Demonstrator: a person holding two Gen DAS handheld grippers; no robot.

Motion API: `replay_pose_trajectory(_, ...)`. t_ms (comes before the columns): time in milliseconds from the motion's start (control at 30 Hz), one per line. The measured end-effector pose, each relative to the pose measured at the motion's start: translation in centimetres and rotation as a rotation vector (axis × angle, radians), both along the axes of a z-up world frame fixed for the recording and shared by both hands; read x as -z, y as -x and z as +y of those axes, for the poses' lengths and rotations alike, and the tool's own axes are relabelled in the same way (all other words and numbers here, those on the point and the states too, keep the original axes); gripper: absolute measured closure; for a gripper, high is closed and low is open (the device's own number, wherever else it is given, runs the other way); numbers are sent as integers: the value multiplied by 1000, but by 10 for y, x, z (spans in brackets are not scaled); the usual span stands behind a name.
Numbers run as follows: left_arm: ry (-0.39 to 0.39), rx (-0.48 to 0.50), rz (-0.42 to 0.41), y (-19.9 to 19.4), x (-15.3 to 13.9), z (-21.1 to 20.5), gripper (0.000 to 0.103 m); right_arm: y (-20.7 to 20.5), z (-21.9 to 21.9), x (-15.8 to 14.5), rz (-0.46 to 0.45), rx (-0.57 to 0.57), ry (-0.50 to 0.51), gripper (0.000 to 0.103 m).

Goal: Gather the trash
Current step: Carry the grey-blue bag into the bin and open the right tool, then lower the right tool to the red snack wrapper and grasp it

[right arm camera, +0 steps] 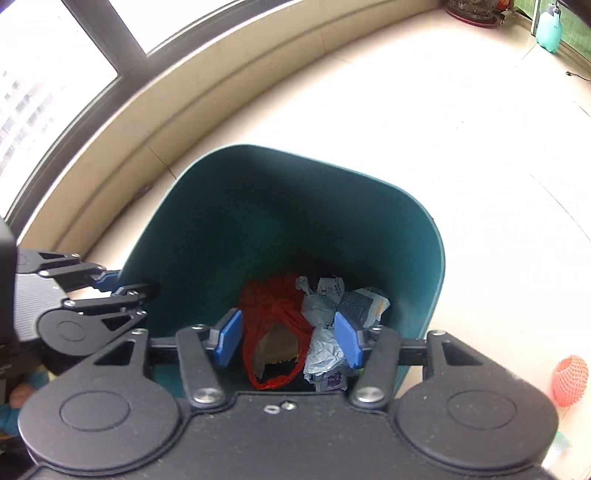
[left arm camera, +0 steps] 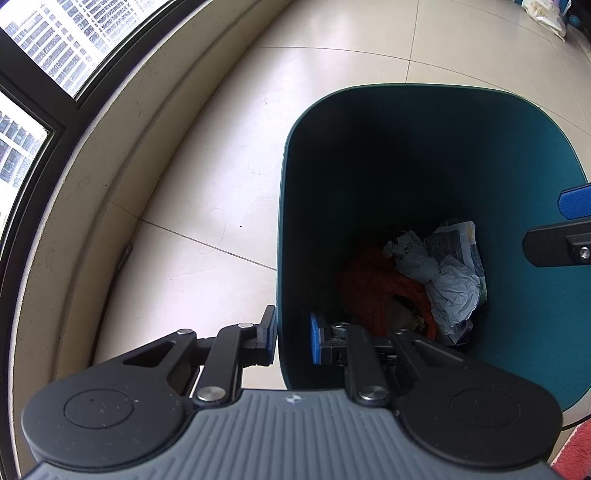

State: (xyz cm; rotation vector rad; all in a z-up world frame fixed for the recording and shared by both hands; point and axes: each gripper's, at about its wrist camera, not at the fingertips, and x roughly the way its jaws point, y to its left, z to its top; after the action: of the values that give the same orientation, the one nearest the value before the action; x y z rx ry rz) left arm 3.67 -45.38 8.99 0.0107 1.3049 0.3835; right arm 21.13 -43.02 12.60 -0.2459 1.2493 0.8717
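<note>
A dark teal trash bin [left arm camera: 535, 166] stands on the tiled floor. At its bottom lie a red plastic bag [left arm camera: 376, 284] and crumpled white wrappers [left arm camera: 450, 280]. My left gripper [left arm camera: 293, 336] is shut on the bin's near wall, one pad outside and one inside. The right wrist view looks down into the same bin [right arm camera: 295, 184], at the red bag [right arm camera: 273, 306] and the wrappers [right arm camera: 325, 343]. My right gripper [right arm camera: 289, 339] hovers open above the bin's mouth with nothing between its blue pads. It pokes in at the right edge [left arm camera: 565, 225] of the left wrist view. The left gripper [right arm camera: 125, 282] clamps the bin's left rim.
A window with a low beige sill [left arm camera: 92, 184] curves behind the bin. An orange foam net [right arm camera: 570, 380] lies on the floor to the bin's right. A red rug [left arm camera: 576, 454] shows at the lower right. A white bag [left arm camera: 546, 14] and a teal object [right arm camera: 549, 31] sit far off.
</note>
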Motion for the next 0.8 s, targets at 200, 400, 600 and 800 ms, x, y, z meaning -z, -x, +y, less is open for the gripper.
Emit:
replay_pose_trajectory(200, -6, -10, 1, -2, 0, 1, 86, -10, -51, -25, 7, 106, -83, 42)
replay_pose_trajectory(400, -10, -12, 2, -2, -1, 0, 86, -27, -100, -9, 18, 225, -70, 40)
replay_pose_trajectory(600, 9, -18, -1, -1, -1, 3, 86, -47, -148, 45, 63, 357, -21, 28)
replay_pose_trajectory(800, 18, -10, 11, -3, 1, 1, 86, -69, -179, 125, 144, 462, 108, 18)
